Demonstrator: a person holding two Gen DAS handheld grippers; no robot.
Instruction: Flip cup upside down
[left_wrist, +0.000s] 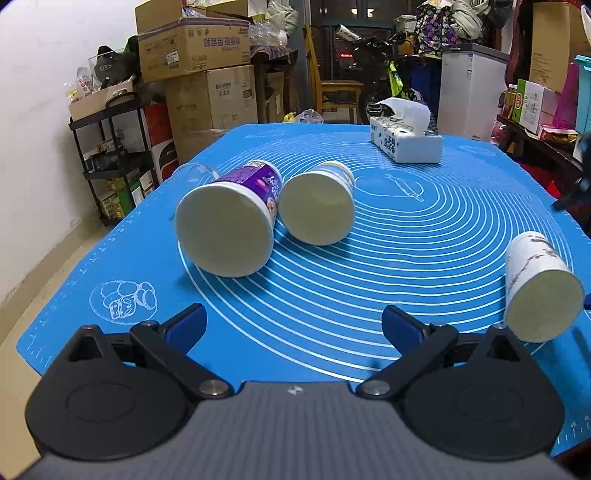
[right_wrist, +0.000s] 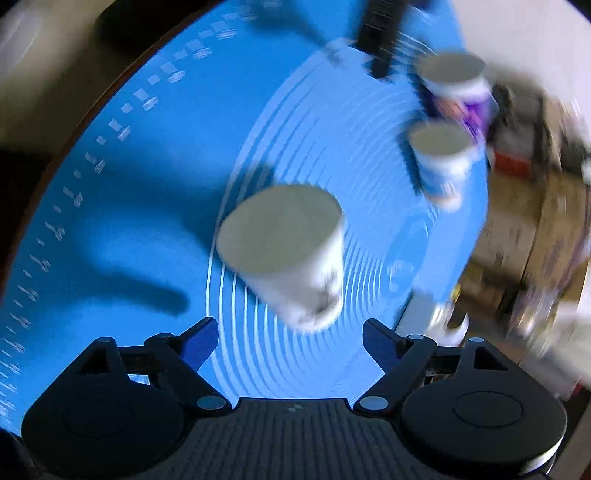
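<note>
Three paper cups stand upside down on the blue mat, bases up. A purple cup is at the left, a white-and-blue cup beside it, and a white cup with a dark branch print at the right. My left gripper is open and empty, low over the mat's near edge. The right wrist view is blurred: the white cup stands just ahead of my open, empty right gripper, with the white-and-blue cup and the purple cup beyond.
A tissue box sits at the mat's far end. A clear glass lies behind the purple cup. Cardboard boxes, a black shelf and a white cabinet stand around the table.
</note>
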